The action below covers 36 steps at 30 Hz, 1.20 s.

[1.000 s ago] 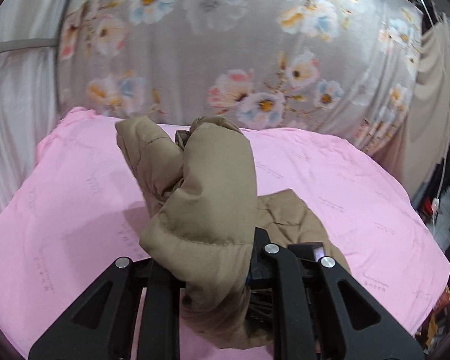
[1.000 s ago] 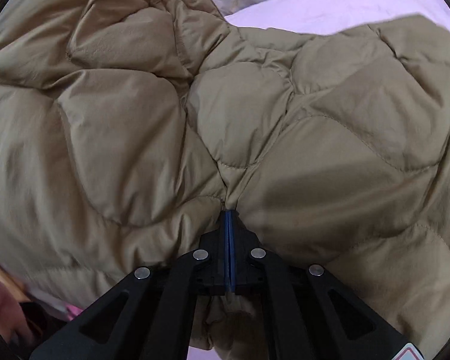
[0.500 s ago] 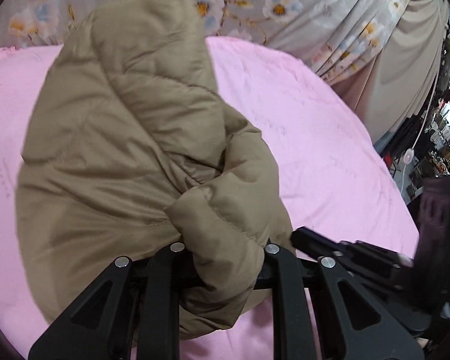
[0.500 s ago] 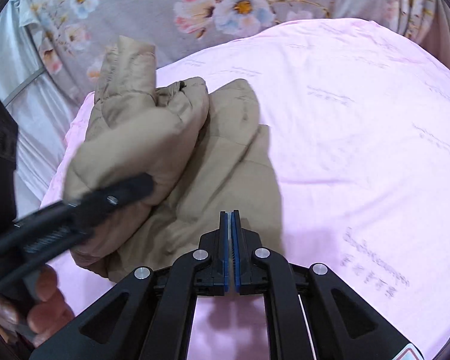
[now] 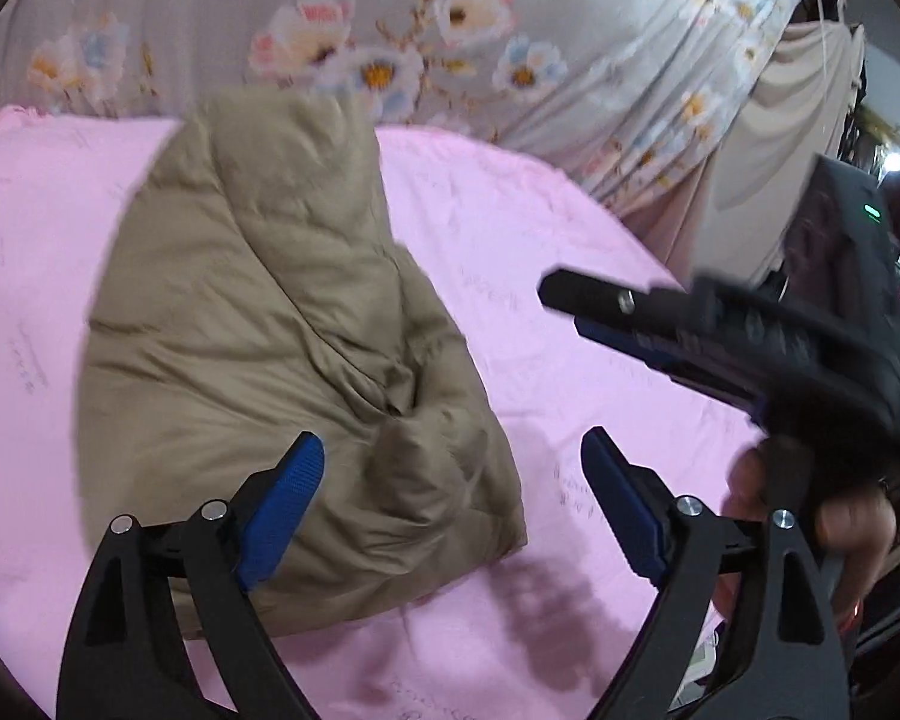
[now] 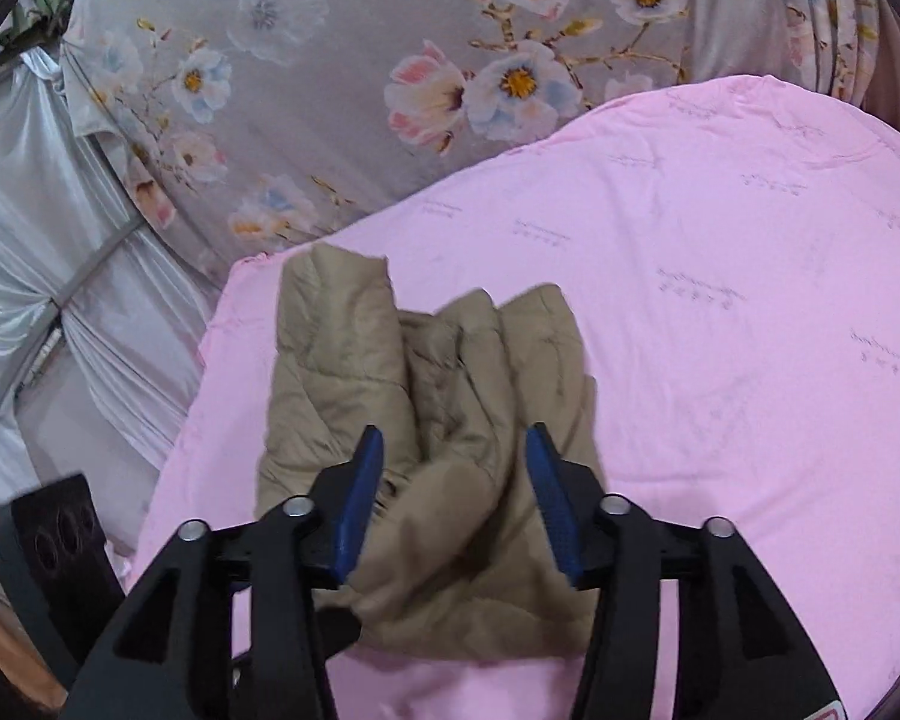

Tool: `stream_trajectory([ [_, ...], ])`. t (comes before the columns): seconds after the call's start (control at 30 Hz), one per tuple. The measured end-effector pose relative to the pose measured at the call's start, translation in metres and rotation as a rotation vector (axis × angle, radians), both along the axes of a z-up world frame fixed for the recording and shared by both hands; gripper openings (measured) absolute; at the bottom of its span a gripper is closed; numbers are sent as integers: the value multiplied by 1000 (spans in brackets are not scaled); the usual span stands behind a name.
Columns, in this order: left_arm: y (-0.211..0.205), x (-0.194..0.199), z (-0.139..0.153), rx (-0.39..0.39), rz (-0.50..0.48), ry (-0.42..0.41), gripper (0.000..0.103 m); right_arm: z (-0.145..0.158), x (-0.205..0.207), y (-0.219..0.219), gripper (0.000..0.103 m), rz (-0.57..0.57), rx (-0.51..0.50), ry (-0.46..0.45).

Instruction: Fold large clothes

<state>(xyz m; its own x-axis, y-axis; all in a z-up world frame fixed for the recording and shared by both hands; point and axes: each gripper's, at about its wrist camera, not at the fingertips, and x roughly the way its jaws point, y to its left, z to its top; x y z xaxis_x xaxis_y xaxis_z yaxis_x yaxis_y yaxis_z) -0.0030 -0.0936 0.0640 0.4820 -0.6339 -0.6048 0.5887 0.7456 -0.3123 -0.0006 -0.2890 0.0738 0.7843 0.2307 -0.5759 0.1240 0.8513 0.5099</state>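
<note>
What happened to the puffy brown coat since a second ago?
Both grippers let it go. The left gripper, clamped on the coat before, is opening with nothing pressed. The right gripper is opening too, and pulled back. The coat now lies bundled on the pink sheet, which stayed put.

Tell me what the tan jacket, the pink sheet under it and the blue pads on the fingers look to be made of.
Tan jacket: quilted, puffy woven shell, probably nylon or polyester, matte with stitched channels and soft bulges.
Pink sheet: thin, matte, cotton-like fabric with faint printed lettering and slight wrinkles.
Blue pads: likely rubber or textured plastic, with a fine knurled grain.
</note>
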Motion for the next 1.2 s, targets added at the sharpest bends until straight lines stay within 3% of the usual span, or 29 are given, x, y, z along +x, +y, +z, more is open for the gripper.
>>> stream_trajectory([
  [0.13,46,18,29,19,198,-42,85,24,40,16,61,14,57,28],
  [0.23,79,43,38,65,352,-78,85,24,73,34,64,29,65,106],
  [0.47,126,95,48,121,508,-91,84,-12,129,63,67,9,8,311],
  [0.5,126,101,47,124,513,-91,84,-17,132,64,65,-1,6,328],
  [0.57,123,110,48,124,512,-84,82,-24,133,60,43,-14,12,324],
  [0.6,121,116,47,121,507,-71,79,-25,131,55,23,-13,42,310],
  [0.63,118,120,47,120,496,-61,77,-23,129,48,14,-10,66,295],
  [0.7,108,129,46,124,475,-51,76,-13,120,34,9,-25,57,262],
  [0.83,75,140,45,152,425,-64,76,-5,104,10,6,-81,-66,245],
  [0.97,29,153,30,195,368,-53,76,-26,95,-19,5,-158,-137,287],
  [1.2,-38,182,-28,323,329,10,72,-77,89,-50,5,-239,-170,325],
])
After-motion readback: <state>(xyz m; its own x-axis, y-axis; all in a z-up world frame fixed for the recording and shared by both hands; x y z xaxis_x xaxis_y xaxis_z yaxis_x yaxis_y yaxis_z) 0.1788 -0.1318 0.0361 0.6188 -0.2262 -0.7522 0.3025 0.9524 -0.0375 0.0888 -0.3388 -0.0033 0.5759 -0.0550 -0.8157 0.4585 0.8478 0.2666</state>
